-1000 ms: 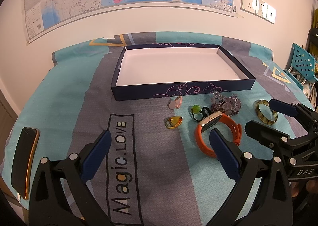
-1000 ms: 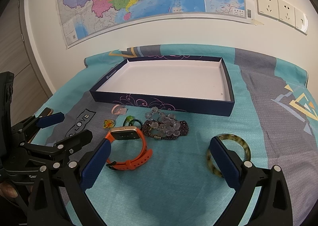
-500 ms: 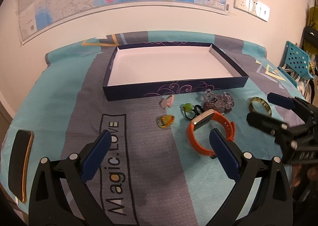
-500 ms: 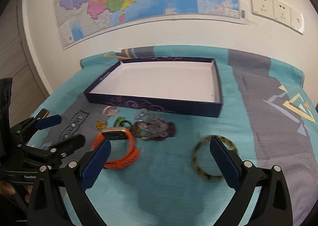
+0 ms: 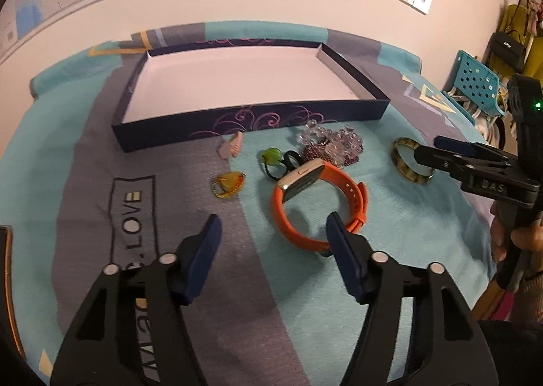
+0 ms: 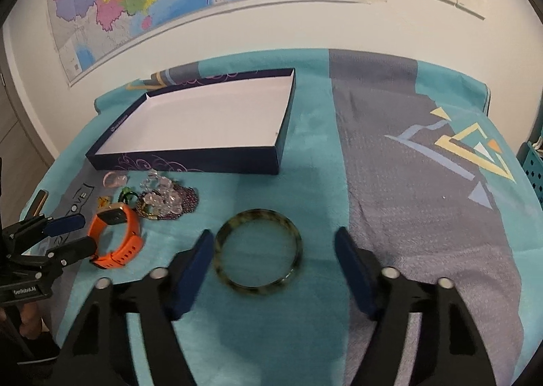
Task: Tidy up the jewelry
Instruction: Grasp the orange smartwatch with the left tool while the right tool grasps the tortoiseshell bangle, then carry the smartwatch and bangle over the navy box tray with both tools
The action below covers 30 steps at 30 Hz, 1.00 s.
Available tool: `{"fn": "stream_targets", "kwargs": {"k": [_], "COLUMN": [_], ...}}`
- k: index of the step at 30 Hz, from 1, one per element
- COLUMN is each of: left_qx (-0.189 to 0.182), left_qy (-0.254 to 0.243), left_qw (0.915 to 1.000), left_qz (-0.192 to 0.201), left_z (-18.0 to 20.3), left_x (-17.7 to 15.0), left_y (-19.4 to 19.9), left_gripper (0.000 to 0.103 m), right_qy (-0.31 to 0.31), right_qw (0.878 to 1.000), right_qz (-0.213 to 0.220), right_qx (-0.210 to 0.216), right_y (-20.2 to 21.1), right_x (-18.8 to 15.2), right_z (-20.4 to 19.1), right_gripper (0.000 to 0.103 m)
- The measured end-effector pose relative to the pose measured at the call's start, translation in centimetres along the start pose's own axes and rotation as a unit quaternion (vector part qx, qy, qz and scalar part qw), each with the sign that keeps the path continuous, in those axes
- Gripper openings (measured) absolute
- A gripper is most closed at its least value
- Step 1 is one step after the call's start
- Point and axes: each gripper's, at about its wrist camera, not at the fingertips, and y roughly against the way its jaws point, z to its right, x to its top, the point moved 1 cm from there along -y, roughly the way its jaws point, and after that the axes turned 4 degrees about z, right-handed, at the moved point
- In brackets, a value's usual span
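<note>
A: Start at the left. What lies on the teal-and-grey patterned cloth (image 5: pixel 407 216)?

B: At the far left edge, a dark phone with an orange rim (image 5: pixel 6 270). Then the black printed "LOVE" label (image 5: pixel 134 209). Further along sit a small pink shell-shaped piece (image 5: pixel 232 145) and a yellow-orange glassy charm (image 5: pixel 229 184), both just in front of the shallow dark-blue box with a white inside (image 5: pixel 251 124), which has nothing in it.

A: And the left gripper (image 5: pixel 271 233)?

B: Its blue-padded jaws are about half apart and closing. The orange-strapped smartwatch (image 5: pixel 315 192) has its near loop between them, close to the right-hand pad, but I see no pad pressing on it.

A: What comes next?

B: A green bead on a black ring (image 5: pixel 275 158), then a heap of clear and purple bead bracelets (image 6: pixel 169 199) touching the watch's far side.

A: The right side?

B: A round mottled green-brown bangle (image 6: pixel 259 252) lies flat on the teal cloth, well apart from the box. The right gripper (image 6: pixel 275 253) straddles it, jaws closing; the left-hand pad is almost at its rim, the other one still clear of it. A hand (image 5: pixel 509 236) grips that tool.
</note>
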Motion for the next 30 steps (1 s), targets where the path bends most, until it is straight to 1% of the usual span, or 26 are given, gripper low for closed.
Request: {"fn": "stream_targets", "kwargs": {"k": [2,3,5,7,8,9,10,11,12,13,14,15,18,24,26,30], "left_qx": [-0.009,-0.014,-0.015,-0.013,-0.015,-0.016,-0.014,-0.013,-0.014,-0.015,-0.013,-0.009,-0.004,-0.014,-0.023,-0.032], "left_qy": [0.004,0.005,0.005,0.001,-0.001,-0.001,-0.003,-0.006,-0.007,-0.007,-0.008,-0.01,-0.008,-0.004,0.0,0.005], "left_qw": [0.9999,0.9998,0.9997,0.9997,0.9995,0.9995,0.9995,0.9994,0.9993,0.9993,0.9993,0.9993,0.9993,0.9993,0.9991,0.9992], "left_qz": [-0.009,-0.013,-0.018,-0.022,-0.026,-0.028,-0.029,-0.031,-0.033,-0.035,-0.035,-0.035,-0.036,-0.036,-0.035,-0.023], "left_z": [-0.1,-0.2,-0.2,-0.2,-0.1,-0.1,0.0,0.0,0.1,0.0,0.0,0.0,-0.3,-0.8,-1.2,-1.8], "left_x": [0.1,0.2,0.3,0.5,0.6,0.6,0.7,0.7,0.8,0.8,0.9,1.0,1.1,1.3,1.5,2.2], "left_y": [-0.4,-0.5,-0.8,-0.9,-1.1,-1.1,-1.2,-1.3,-1.3,-1.3,-1.3,-1.3,-1.4,-0.9,-0.5,0.3], "left_gripper": [0.054,0.051,0.049,0.04,0.037,0.033,0.028,0.025,0.019,0.015,0.014,0.012,0.007,0.007,0.007,0.007], "right_qy": [0.004,0.005,0.006,0.012,0.016,0.02,0.022,0.026,0.031,0.031,0.031,0.029,0.025,0.011,0.012,0.014], "right_qw": [1.0,1.0,1.0,1.0,1.0,1.0,0.999,0.999,0.999,0.999,0.999,0.999,0.999,0.999,0.999,0.998], "right_qz": [-0.008,-0.013,-0.019,-0.019,-0.021,-0.021,-0.022,-0.023,-0.023,-0.024,-0.024,-0.025,-0.023,-0.01,-0.001,0.014], "right_qx": [-0.003,-0.003,-0.001,-0.004,-0.004,-0.006,-0.008,-0.009,-0.01,-0.009,-0.006,-0.003,0.002,0.03,0.039,0.056], "right_y": [-0.3,-0.6,-0.9,-1.0,-1.1,-1.2,-1.3,-1.3,-1.4,-1.4,-1.4,-1.4,-1.3,-0.5,-0.1,0.6], "right_x": [0.0,-0.1,-0.1,-0.2,-0.2,-0.1,0.0,0.0,0.1,0.1,0.1,0.1,0.1,0.7,1.2,2.4], "right_z": [0.0,0.2,0.3,0.2,0.1,0.1,0.1,0.1,0.1,0.1,0.2,0.3,0.5,0.5,0.2,-0.5], "right_gripper": [0.059,0.058,0.053,0.048,0.044,0.039,0.037,0.03,0.022,0.017,0.009,0.006,0.006,0.006,0.006,0.006]}}
